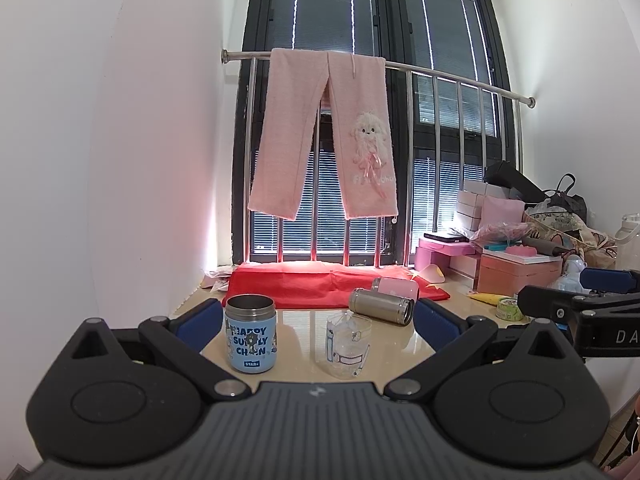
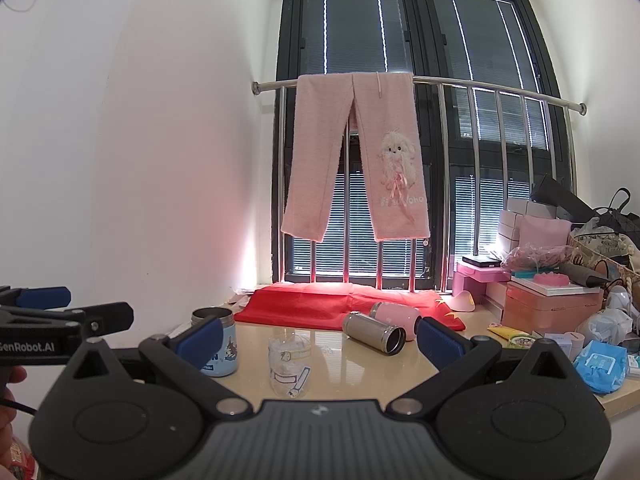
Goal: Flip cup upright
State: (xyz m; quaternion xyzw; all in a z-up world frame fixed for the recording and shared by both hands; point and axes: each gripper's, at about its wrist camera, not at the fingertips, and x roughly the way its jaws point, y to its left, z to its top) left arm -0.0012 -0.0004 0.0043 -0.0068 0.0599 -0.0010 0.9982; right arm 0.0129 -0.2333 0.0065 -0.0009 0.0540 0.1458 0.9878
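A clear glass cup (image 1: 347,343) with cartoon prints stands on the beige table (image 1: 288,344), just ahead of my open, empty left gripper (image 1: 318,322); whether its mouth faces up or down I cannot tell. It also shows in the right wrist view (image 2: 289,364). A steel cup (image 1: 381,306) lies on its side behind it, mouth to the right, also in the right wrist view (image 2: 374,332). A pink cup (image 1: 395,289) lies on its side behind that. A blue printed cup (image 1: 249,334) stands upright at left. My right gripper (image 2: 320,338) is open and empty, short of the cups.
A red cloth (image 1: 316,284) lies at the table's back under a railing with pink trousers (image 1: 324,132). Boxes and bags (image 1: 520,248) crowd the right side. A yellow tube (image 2: 514,336) and blue packets (image 2: 600,364) lie near the right edge. White wall at left.
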